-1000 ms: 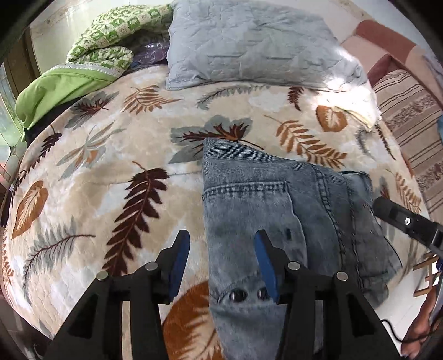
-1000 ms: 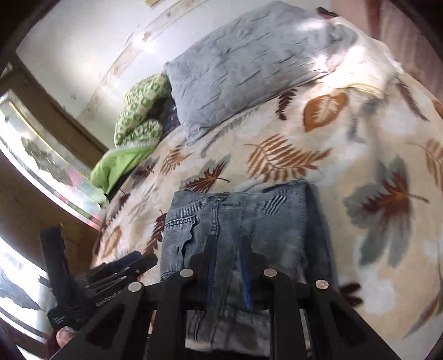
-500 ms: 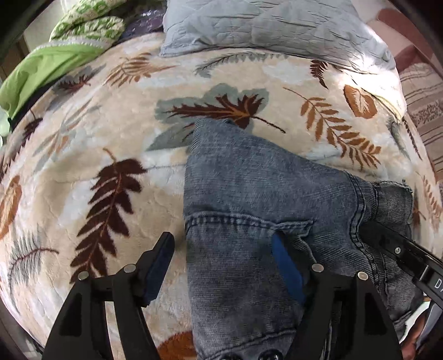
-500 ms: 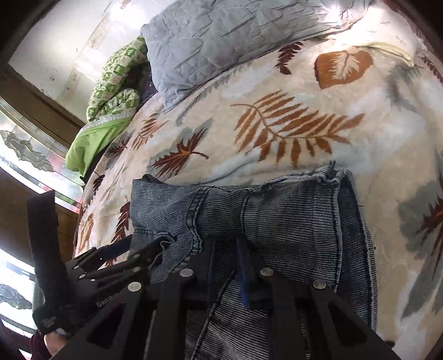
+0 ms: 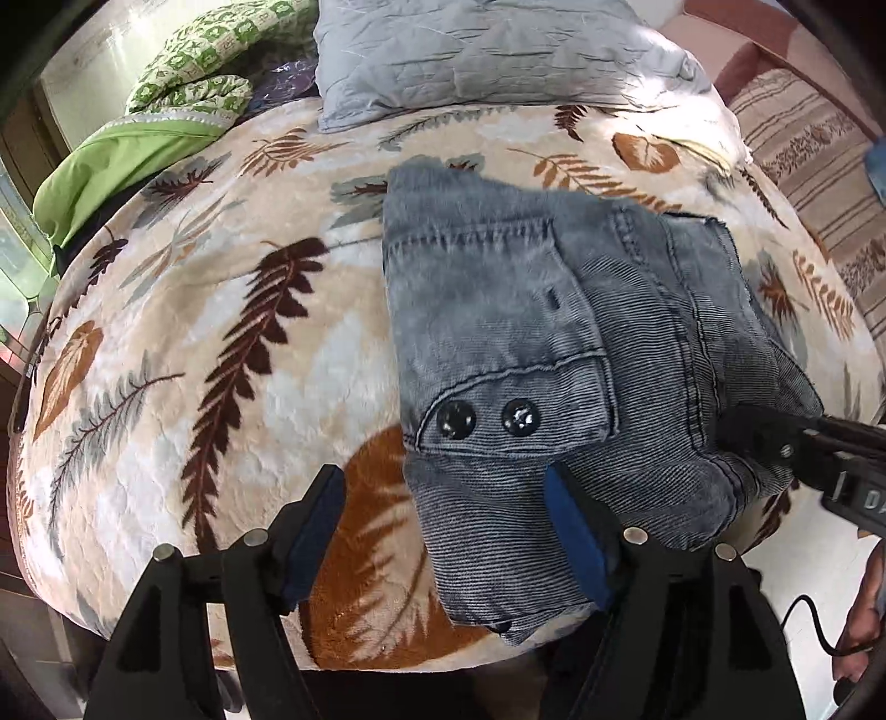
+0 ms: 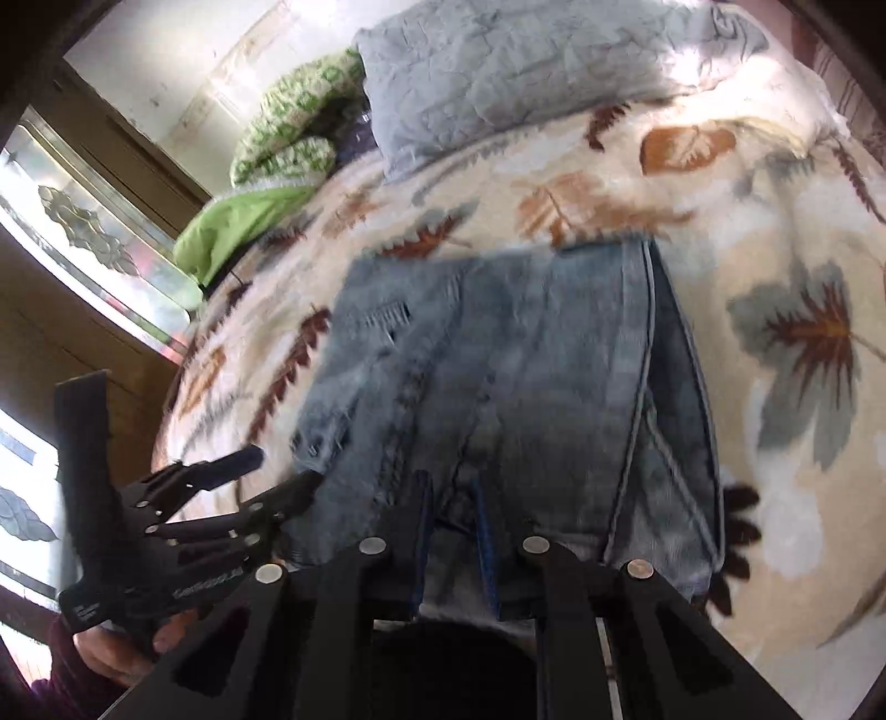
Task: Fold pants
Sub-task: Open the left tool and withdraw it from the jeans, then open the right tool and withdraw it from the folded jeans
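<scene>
Folded grey-blue denim pants (image 5: 542,343) lie on the leaf-print bedspread (image 5: 210,343), a back pocket with two black buttons facing up. My left gripper (image 5: 443,531) is open, its jaws wide apart, straddling the near left corner of the pants without holding them. My right gripper (image 6: 451,509) is shut on the near edge of the pants (image 6: 498,365). It also shows in the left wrist view (image 5: 775,443) at the right edge of the pants. The left gripper appears in the right wrist view (image 6: 221,498) at the pants' left side.
A grey pillow (image 5: 487,50) and green bedding (image 5: 138,149) lie at the far side of the bed. A striped cloth (image 5: 814,144) is at the right. The bed's near edge (image 5: 387,659) is just below my left gripper. A window (image 6: 66,232) is at the left.
My left gripper has pulled back toward the near edge of the bed, still open. The right gripper stays shut on the pants, and the folded pants now lie flatter.
</scene>
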`<action>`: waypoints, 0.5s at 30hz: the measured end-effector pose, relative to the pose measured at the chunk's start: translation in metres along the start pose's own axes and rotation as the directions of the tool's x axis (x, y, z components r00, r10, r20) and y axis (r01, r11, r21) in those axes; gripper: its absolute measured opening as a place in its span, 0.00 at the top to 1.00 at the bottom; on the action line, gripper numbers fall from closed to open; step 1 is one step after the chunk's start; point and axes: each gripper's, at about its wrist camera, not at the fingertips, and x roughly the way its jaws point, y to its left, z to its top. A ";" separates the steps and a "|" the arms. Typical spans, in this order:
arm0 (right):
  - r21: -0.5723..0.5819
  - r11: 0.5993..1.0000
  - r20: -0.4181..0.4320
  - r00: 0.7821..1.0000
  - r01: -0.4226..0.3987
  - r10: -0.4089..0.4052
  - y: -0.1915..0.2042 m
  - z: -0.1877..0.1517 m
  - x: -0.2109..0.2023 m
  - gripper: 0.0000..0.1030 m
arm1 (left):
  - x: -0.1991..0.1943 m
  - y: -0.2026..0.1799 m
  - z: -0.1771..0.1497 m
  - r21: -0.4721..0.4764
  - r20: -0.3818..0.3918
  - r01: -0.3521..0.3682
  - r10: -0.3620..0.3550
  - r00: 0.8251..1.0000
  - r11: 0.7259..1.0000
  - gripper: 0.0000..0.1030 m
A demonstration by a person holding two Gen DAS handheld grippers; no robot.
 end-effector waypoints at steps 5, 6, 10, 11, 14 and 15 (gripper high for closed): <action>0.078 0.994 0.037 0.997 -0.077 0.074 -0.021 -0.012 0.009 0.81 | 0.017 0.000 -0.002 0.010 0.007 -0.054 0.054 0.999 0.999 0.10; 0.084 0.994 0.030 0.997 -0.076 0.073 -0.022 -0.012 0.009 0.81 | 0.016 0.002 0.000 -0.007 -0.011 -0.045 0.044 0.999 0.999 0.10; 0.093 0.994 0.017 0.998 -0.060 0.058 -0.019 -0.011 0.000 0.82 | -0.009 0.008 -0.001 -0.023 0.017 -0.054 0.055 0.998 0.998 0.11; 0.098 0.993 0.021 0.998 -0.065 0.063 -0.019 -0.012 -0.005 0.82 | -0.018 0.008 -0.002 -0.018 0.042 -0.065 0.066 0.997 0.998 0.11; 0.087 0.994 0.067 0.996 -0.066 0.061 -0.018 -0.013 -0.024 0.82 | -0.044 0.006 -0.006 -0.017 0.104 -0.104 0.105 0.989 0.994 0.11; 0.075 0.996 0.085 0.995 -0.057 0.050 -0.016 -0.013 -0.031 0.82 | -0.053 0.006 -0.005 -0.021 0.127 -0.117 0.119 0.985 0.993 0.11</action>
